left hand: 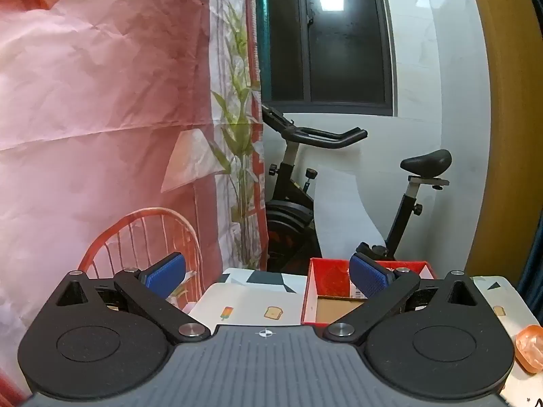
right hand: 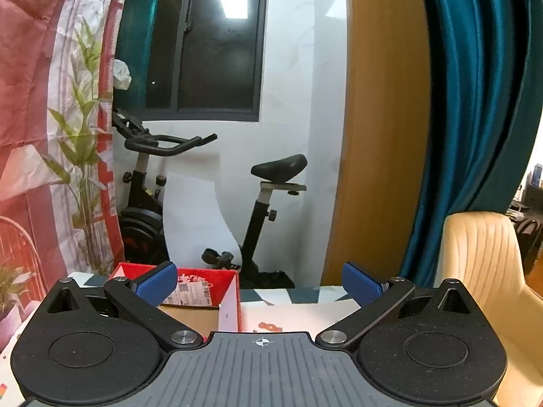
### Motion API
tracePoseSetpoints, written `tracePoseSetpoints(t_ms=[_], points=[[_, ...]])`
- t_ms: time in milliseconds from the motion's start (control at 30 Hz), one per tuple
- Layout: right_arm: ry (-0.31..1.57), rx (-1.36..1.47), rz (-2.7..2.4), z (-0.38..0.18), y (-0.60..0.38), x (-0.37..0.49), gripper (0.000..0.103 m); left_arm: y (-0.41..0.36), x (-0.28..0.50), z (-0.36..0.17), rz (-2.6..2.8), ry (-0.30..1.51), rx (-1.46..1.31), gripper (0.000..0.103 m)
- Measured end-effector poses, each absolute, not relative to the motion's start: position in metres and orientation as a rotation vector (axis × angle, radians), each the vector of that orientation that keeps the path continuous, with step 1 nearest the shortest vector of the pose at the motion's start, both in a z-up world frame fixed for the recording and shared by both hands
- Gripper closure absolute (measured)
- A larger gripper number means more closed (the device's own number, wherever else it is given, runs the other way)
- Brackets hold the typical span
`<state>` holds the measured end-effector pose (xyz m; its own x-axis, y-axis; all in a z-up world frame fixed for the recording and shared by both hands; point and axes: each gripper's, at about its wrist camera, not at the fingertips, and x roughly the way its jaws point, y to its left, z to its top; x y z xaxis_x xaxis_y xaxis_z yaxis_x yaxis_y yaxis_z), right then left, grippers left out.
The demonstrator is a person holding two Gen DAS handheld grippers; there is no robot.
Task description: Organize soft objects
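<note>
Both tools spread wide above the tabletop, holding nothing.
The left tool (left hand: 268, 276) and right tool (right hand: 259, 279) hovered with empty jaws over the patterned tabletop (left hand: 244, 302); the red box (left hand: 314, 291) sat open there, while no soft object showed clearly.

A red-walled cardboard box with a brown floor (left hand: 339, 308) sits on a white tablecloth printed with small popsicle and toast motifs (left hand: 251, 308), beside a pink crumpled backdrop sheet (left hand: 101, 101), teal satin curtains (right hand: 475, 101) and a black exercise bike (right hand: 264, 183).
</note>
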<state>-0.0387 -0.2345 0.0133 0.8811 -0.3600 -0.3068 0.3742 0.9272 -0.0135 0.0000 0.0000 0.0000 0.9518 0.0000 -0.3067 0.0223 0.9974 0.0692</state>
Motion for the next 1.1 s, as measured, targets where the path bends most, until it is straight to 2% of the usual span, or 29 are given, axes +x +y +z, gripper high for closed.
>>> tracePoseSetpoints(t_ms=[500,1100], points=[[0.324,0.043,-0.382,0.0,-0.209,-0.038,0.0,-0.012,-0.005,0.0,-0.052,0.297,0.102,0.0],[0.342,0.05,-0.365,0.013,-0.222,-0.035,0.0,-0.012,-0.002,-0.004,-0.088,0.307,0.101,0.0]])
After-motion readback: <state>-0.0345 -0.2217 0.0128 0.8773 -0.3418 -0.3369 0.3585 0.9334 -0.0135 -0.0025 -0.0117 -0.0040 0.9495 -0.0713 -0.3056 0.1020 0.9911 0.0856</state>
